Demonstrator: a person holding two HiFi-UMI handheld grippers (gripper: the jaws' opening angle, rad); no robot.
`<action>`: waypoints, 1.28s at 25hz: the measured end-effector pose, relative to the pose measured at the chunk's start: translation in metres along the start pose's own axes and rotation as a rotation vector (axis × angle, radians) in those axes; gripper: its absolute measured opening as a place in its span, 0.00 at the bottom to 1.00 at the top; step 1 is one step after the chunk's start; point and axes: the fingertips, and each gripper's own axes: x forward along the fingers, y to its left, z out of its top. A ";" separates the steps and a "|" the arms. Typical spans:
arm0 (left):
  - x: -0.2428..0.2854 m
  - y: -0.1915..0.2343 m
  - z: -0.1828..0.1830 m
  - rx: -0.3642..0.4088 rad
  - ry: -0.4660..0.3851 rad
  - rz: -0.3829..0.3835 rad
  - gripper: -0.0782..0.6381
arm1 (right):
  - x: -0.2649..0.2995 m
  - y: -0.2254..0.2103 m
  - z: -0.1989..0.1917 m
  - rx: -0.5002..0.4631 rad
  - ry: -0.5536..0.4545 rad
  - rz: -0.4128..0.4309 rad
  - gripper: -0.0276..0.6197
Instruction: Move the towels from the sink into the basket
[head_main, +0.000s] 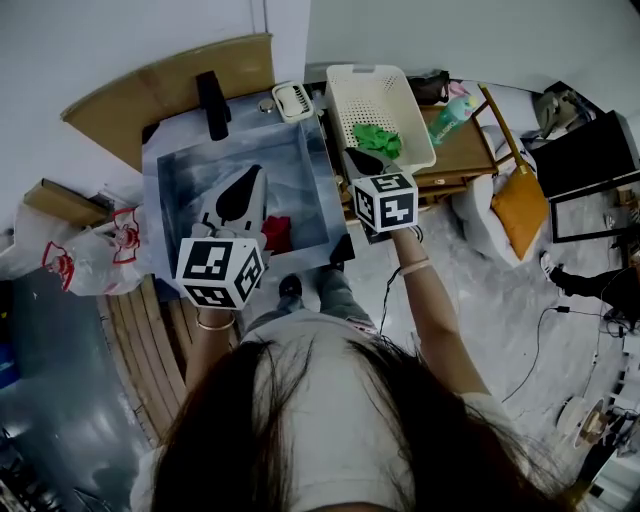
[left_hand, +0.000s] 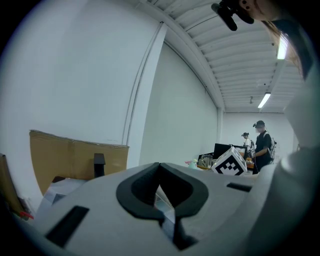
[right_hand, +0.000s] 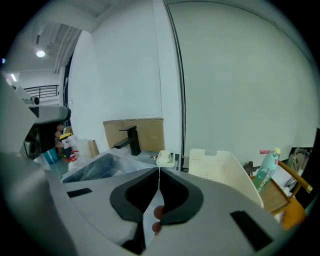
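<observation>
The sink (head_main: 195, 170) holds one red towel (head_main: 277, 232), which lies bunched in the near right corner of the basin, against the right wall. The basket (head_main: 345, 100) stands just beside the sink's right edge, and one green towel (head_main: 378, 138) lies inside it at the near end. The left gripper (head_main: 250, 185) hangs over the middle of the basin, tips pointing toward the far wall, just left of the red towel and not touching it. In the left gripper view its jaws (left_hand: 159, 165) meet at the tips, with nothing clamped between the pads. The right gripper (head_main: 358, 160) is positioned at the near rim of the basket, beside the green towel. In the right gripper view its jaws (right_hand: 159, 170) are closed tip to tip and carry no towel; small reddish patches show in the gap behind the pads, and it cannot be told what they are. A black faucet (head_main: 212, 103) stands at the far edge of the sink, and a soap dish (head_main: 292, 100) sits at the far right corner.
</observation>
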 end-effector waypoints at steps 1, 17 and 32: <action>-0.004 0.002 -0.001 -0.001 0.000 -0.001 0.11 | -0.001 0.007 0.000 -0.003 -0.002 0.005 0.09; -0.056 0.049 -0.026 -0.027 0.006 0.062 0.12 | 0.023 0.115 -0.025 -0.137 0.106 0.217 0.09; -0.090 0.092 -0.048 -0.090 0.006 0.227 0.12 | 0.070 0.184 -0.082 -0.292 0.324 0.457 0.09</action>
